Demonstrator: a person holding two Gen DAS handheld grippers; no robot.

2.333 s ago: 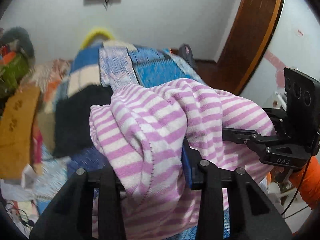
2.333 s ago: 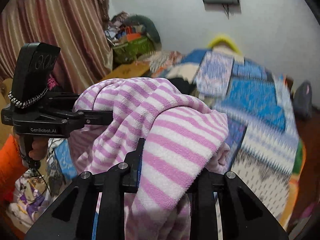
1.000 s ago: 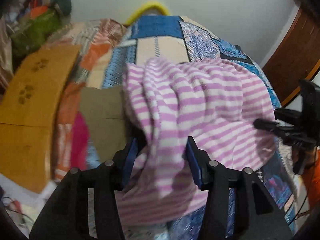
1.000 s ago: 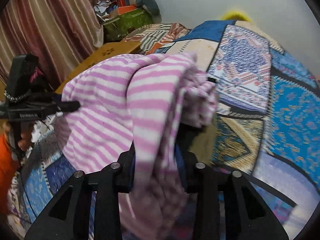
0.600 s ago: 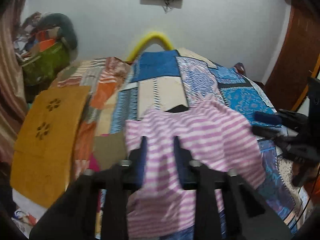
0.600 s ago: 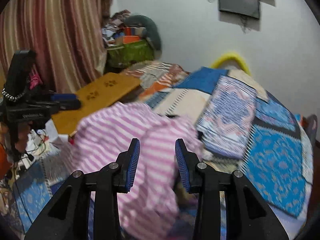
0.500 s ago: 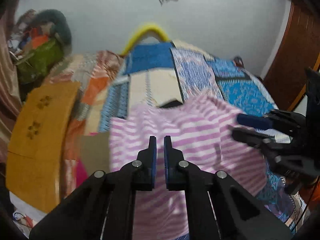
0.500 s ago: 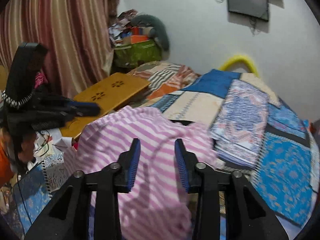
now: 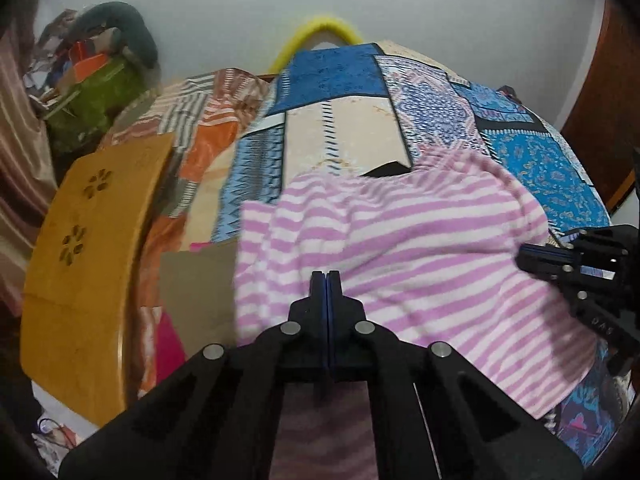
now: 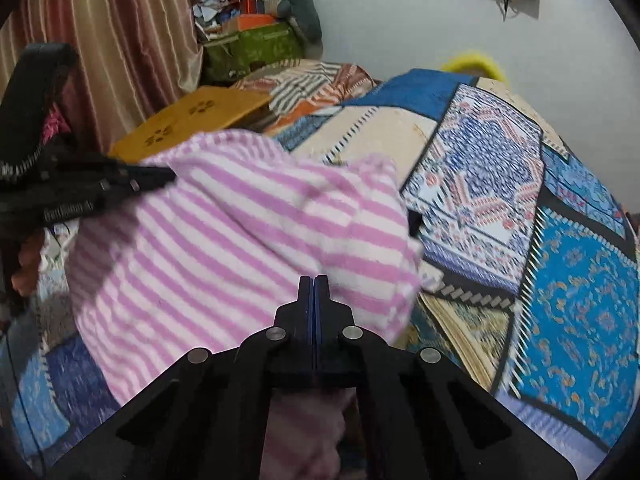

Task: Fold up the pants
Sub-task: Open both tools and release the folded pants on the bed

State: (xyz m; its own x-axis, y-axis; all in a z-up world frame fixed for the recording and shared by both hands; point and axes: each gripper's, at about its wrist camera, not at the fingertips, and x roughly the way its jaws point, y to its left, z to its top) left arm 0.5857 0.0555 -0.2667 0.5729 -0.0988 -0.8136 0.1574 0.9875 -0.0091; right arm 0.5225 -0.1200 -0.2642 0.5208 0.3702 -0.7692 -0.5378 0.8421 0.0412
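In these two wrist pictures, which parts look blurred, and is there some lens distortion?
Left wrist view: the striped pants and the right gripper are smeared, its own fingers sharp. Right wrist view: the patchwork bedspread streaks near the edge. Both views: fisheye bending, dark corners, soft even light.

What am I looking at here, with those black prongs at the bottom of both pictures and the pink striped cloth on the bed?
There is no robot. A person holds a hand-held two-finger tool in each hand, and each tool carries a wide-angle camera looking along its fingers. One picture comes from the left tool, the other from the right tool; each also shows the other tool at its edge. On the patchwork bedspread lie the pink-and-white striped pants, folded into a bundle. Beside the bed sits a yellow wooden board. The right tool's jaws have just been closing. Both tools are now shut with nothing between their fingers, so the pants lie free.
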